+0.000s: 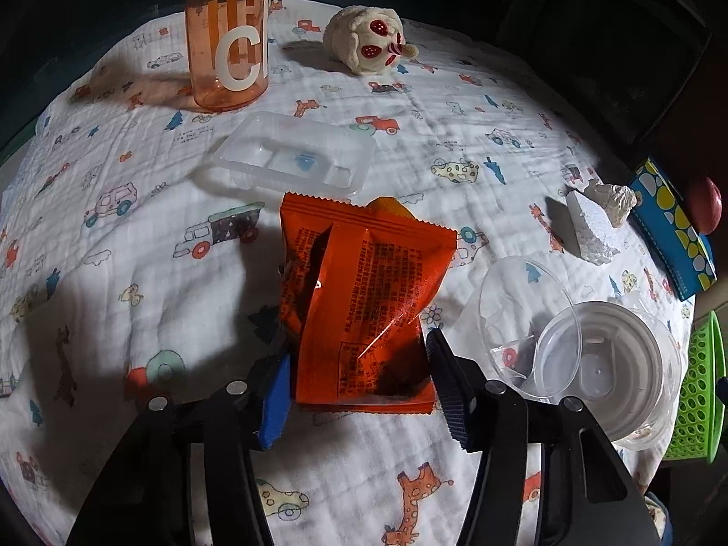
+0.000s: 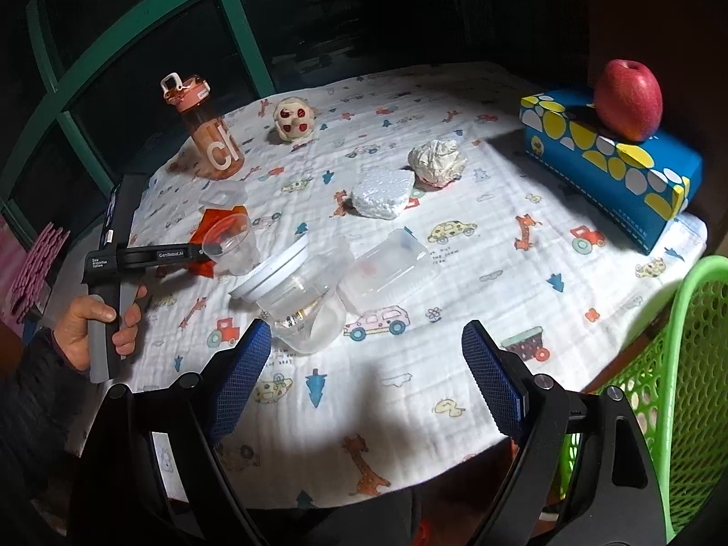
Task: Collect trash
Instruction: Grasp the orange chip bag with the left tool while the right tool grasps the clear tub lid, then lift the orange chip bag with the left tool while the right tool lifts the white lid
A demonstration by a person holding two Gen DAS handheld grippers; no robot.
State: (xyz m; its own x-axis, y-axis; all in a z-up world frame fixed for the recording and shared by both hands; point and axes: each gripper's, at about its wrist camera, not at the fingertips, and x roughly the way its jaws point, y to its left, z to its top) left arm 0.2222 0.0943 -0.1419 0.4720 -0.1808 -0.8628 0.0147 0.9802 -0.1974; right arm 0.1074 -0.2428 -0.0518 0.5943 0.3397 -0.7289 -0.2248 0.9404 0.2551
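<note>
In the left wrist view an orange snack wrapper [image 1: 364, 300] lies on the patterned cloth, its near end between the fingers of my open left gripper [image 1: 359, 391]; the pads are near its sides and contact is unclear. The wrapper [image 2: 214, 232] and left gripper [image 2: 204, 250] also show in the right wrist view. A clear plastic tray [image 1: 291, 159] lies beyond the wrapper. A clear cup [image 1: 523, 318] and a lidded clear jar [image 1: 614, 364] lie to the right. My right gripper [image 2: 364, 364] is open and empty, just short of the jar [image 2: 300, 300].
A foam chunk [image 2: 382, 193], crumpled paper [image 2: 437, 159] and another clear container [image 2: 391, 268] lie on the cloth. An orange bottle [image 2: 209, 136], a plush toy [image 2: 295, 120] and a blue tissue box [image 2: 609, 168] with an apple [image 2: 628, 100] stand further back. A green basket [image 2: 682, 386] stands at the right edge.
</note>
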